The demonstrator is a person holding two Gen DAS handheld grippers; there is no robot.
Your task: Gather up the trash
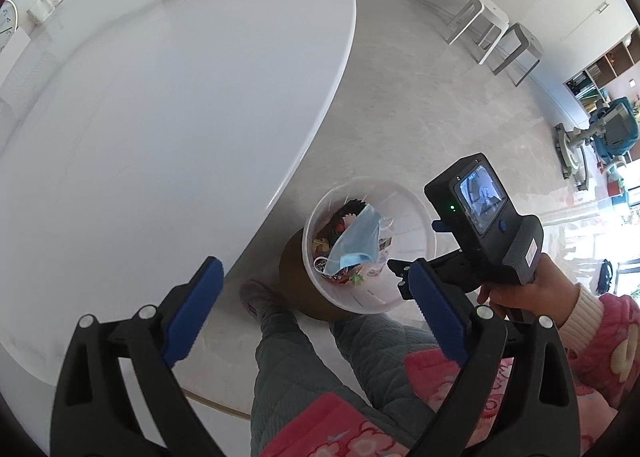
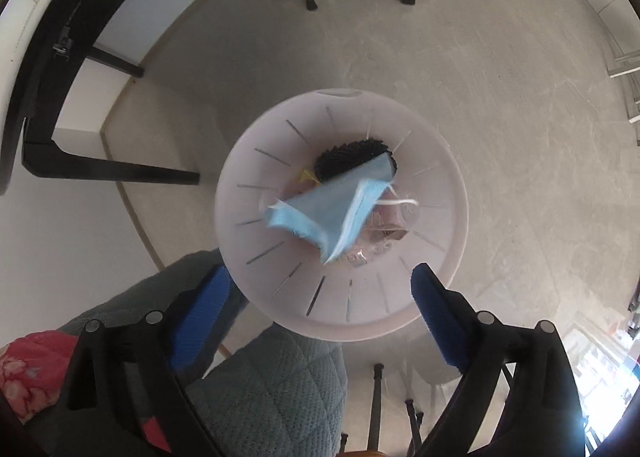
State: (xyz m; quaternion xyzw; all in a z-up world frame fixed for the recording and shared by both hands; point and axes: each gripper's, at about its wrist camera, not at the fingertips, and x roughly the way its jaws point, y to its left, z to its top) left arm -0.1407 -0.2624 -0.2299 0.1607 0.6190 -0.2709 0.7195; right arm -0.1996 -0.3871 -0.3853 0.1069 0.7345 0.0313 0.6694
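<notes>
Blue face mask point(image 2: 320, 213) sits in the bin point(image 2: 452, 217), floppy and light, so pinch a fold; both left gripper point(image 1: 316, 309) and right gripper point(image 2: 320, 313) gape empty.

- One white trash bin point(image 1: 404, 217), low in the middle of the left wrist view.
- One blue face mask point(image 1: 356, 241) on top of the litter inside; the pieces under it are too jumbled to count.
- One white table point(image 1: 160, 117), filling the left.
- Two stools point(image 1: 496, 41), upper right.
- Two grippers: left gripper point(image 1: 316, 305), right gripper point(image 2: 320, 309).
</notes>
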